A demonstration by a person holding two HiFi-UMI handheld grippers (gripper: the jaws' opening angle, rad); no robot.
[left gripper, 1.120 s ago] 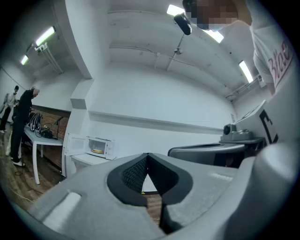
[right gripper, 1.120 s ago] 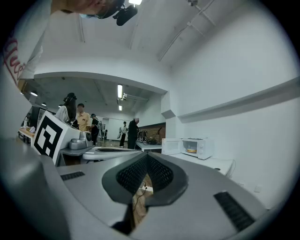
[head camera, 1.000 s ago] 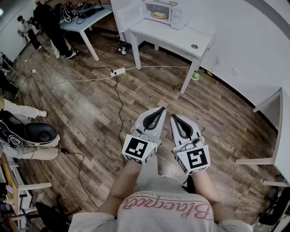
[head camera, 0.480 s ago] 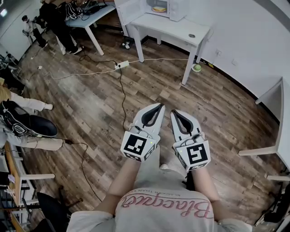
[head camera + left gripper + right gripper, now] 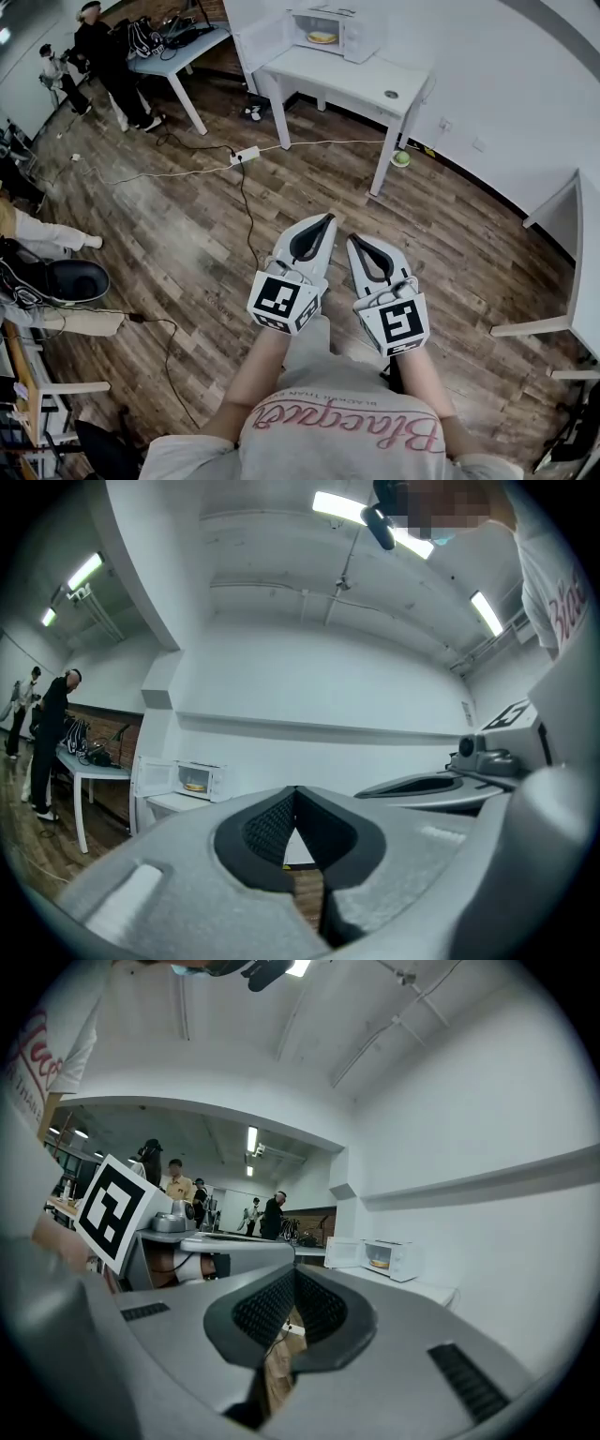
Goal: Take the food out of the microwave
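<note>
A white microwave [image 5: 339,28] stands on a white table [image 5: 356,82] far ahead, its door [image 5: 257,34] swung open to the left. A yellowish food item [image 5: 322,37] lies inside it. My left gripper [image 5: 328,218] and right gripper [image 5: 351,239] are held side by side over the wooden floor, well short of the table, both shut and holding nothing. The microwave [image 5: 201,779] and the food [image 5: 195,786] show small at the left in the left gripper view. In the right gripper view the microwave [image 5: 390,1258] sits at the right with the food [image 5: 379,1262] in it.
A power strip [image 5: 246,152] with cables lies on the floor between me and the table. A green object [image 5: 401,158] rests by the table's right leg. People stand at another table [image 5: 180,52] at the back left. A white desk [image 5: 579,272] borders the right.
The head view has swayed a little and the floor has shifted under the grippers. Both grippers keep side by side and shut, at nearly the same place in the picture.
</note>
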